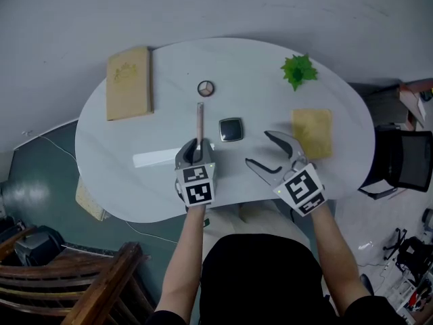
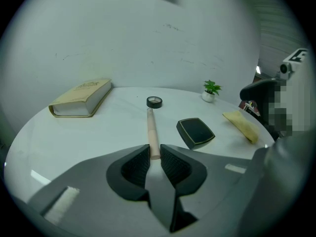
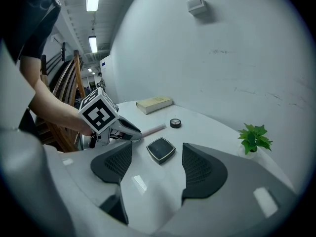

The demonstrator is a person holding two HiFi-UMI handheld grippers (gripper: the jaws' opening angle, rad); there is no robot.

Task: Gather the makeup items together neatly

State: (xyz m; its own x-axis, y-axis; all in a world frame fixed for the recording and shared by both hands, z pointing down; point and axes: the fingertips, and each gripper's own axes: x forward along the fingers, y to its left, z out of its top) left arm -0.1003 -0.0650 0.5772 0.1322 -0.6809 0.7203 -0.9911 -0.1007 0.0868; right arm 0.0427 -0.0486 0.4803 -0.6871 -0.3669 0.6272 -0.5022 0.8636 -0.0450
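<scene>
Makeup items lie apart on the desk (image 1: 257,66): round pot (image 1: 206,88), compact (image 1: 231,129), stick (image 1: 199,120). Left gripper (image 1: 196,146) has its fingers (image 2: 134,166) pinching the stick's near end; right gripper (image 1: 260,149) holds its fingers (image 3: 113,162) spread and empty. Gathering looks barely begun.

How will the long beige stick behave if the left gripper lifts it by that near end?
Probably stiff: the stick lies straight on the table. Held only at its near end by the left gripper, it may pivot in the grip. Round and slim, it would likely roll if released.
</scene>
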